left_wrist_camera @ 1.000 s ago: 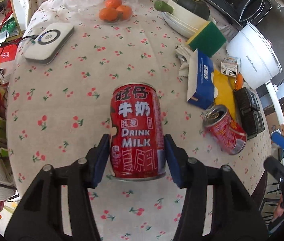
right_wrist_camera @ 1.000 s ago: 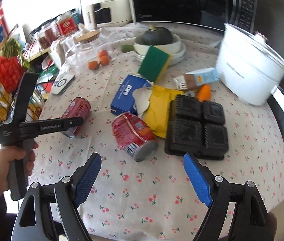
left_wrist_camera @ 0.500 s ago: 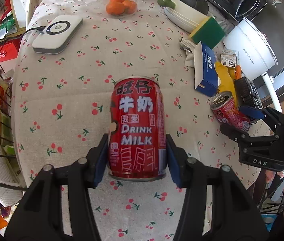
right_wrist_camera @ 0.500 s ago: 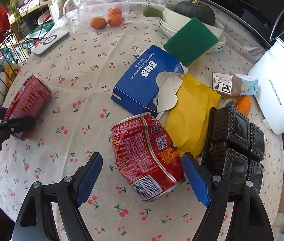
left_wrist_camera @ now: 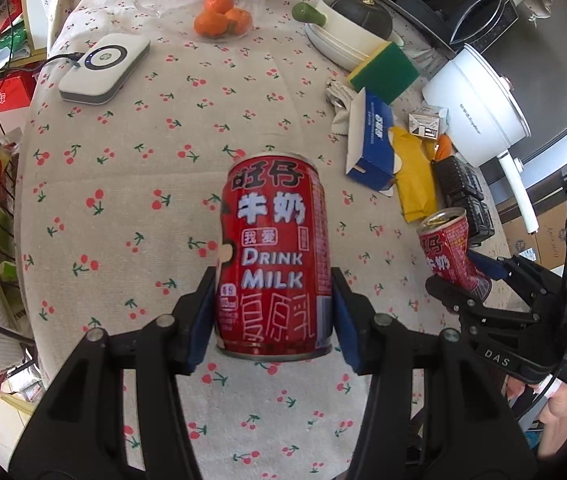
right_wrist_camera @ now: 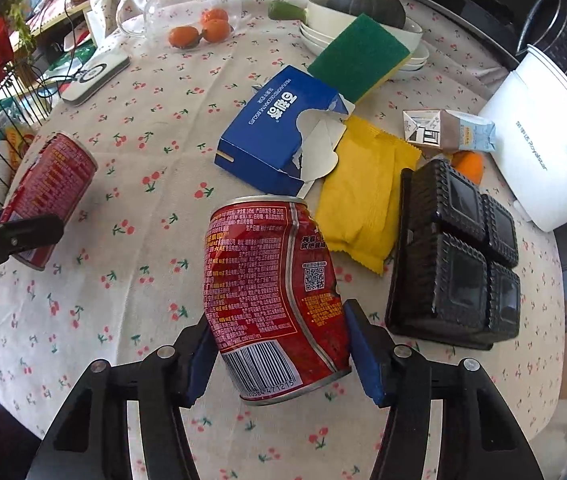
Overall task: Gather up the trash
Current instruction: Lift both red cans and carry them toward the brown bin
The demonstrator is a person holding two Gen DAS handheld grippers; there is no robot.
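Note:
A red milk can (left_wrist_camera: pixel 275 240) hangs above the cherry-print tablecloth (left_wrist_camera: pixel 131 184), and my left gripper (left_wrist_camera: pixel 273 280) is shut on its lower half. The same can (right_wrist_camera: pixel 53 184) shows at the left of the right wrist view. A dented red can (right_wrist_camera: pixel 271 264) sits between the blue pads of my right gripper (right_wrist_camera: pixel 279 320). Those jaws are closing and both pads lie against the can's sides. From the left wrist view the dented can (left_wrist_camera: pixel 445 248) stands tilted, open top upward, in that gripper. A person's hand (left_wrist_camera: pixel 563 408) holds the right tool.
Behind the dented can lie a torn blue box (right_wrist_camera: pixel 275 132), a yellow packet (right_wrist_camera: pixel 363 196), a black plastic tray (right_wrist_camera: pixel 455 256) and a small carton (right_wrist_camera: pixel 449 130). A green sponge (right_wrist_camera: pixel 359 56), bowls, a white pot (right_wrist_camera: pixel 543 152), oranges (right_wrist_camera: pixel 199 32) and a white charger (right_wrist_camera: pixel 95 76) stand farther back.
My right gripper has come down over the dented can and its jaws have narrowed onto it. The left gripper has risen a little with the milk can still in it.

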